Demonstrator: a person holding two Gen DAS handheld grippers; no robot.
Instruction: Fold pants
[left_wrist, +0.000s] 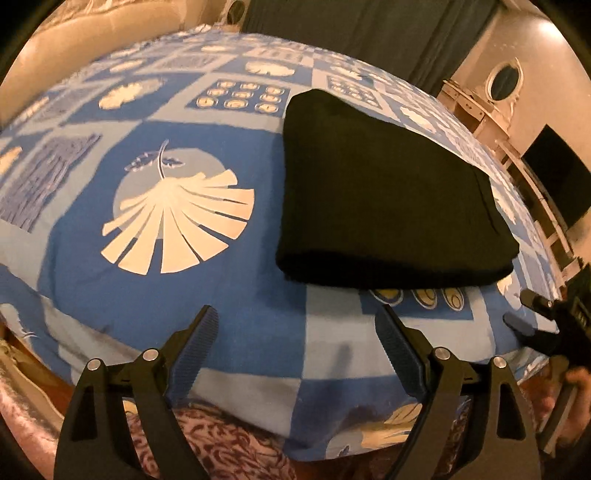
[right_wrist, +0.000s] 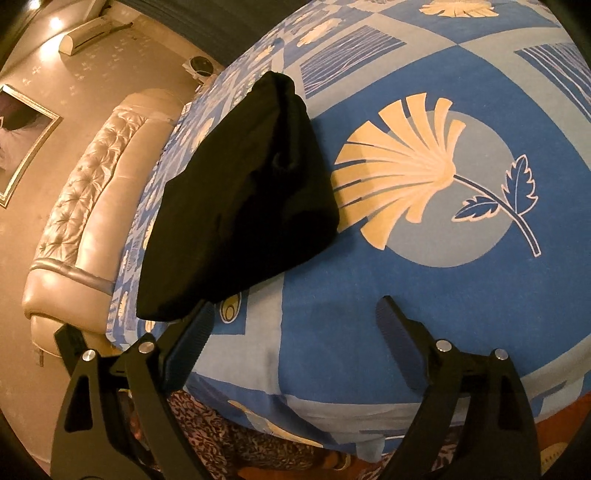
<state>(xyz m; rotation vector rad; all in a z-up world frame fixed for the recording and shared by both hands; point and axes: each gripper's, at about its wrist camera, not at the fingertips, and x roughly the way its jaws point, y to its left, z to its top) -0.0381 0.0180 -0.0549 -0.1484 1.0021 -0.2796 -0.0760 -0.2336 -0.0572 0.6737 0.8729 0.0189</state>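
Note:
The black pants lie folded into a compact bundle on the blue patterned bedsheet. My left gripper is open and empty, hovering near the bed's front edge, short of the bundle. In the right wrist view the pants lie at upper left. My right gripper is open and empty; its left finger is close to the bundle's near corner. The right gripper also shows at the right edge of the left wrist view.
A padded beige headboard runs along the bed's side. A white dresser with an oval mirror and a dark screen stand by the wall. A patterned cloth hangs below the bed edge.

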